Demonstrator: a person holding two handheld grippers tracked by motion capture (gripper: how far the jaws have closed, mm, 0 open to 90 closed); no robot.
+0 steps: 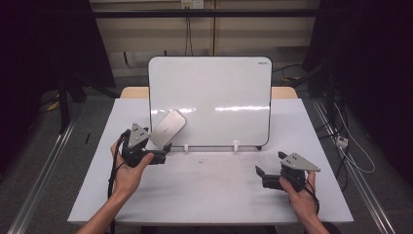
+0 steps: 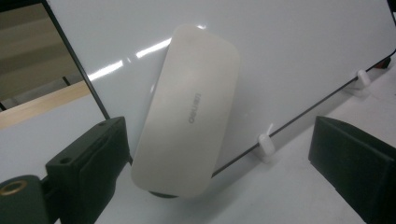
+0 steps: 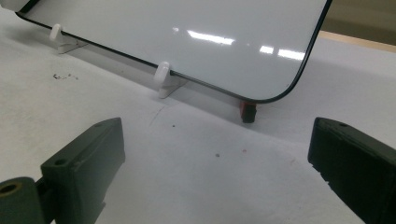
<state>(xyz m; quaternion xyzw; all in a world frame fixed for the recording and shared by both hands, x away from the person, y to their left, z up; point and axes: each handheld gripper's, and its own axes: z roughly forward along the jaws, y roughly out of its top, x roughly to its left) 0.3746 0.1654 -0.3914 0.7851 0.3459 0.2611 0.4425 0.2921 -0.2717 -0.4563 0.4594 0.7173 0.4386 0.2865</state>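
Overhead light falls bright on the pale grey tabletop (image 1: 209, 190) while the room around it sinks into near-black. Streaks of white glare run across the glossy white rectangular whiteboard (image 1: 214, 87) in all three views. In the left gripper view the rounded off-white plastic eraser (image 2: 187, 112) looks soft and slightly blurred. Both gripper views are grainy, with the near black jaws out of focus.

The right gripper (image 3: 215, 172) holds its jaws wide apart over the white surface (image 3: 196, 158), facing the whiteboard (image 3: 187, 37) propped in white clips (image 3: 163, 77).
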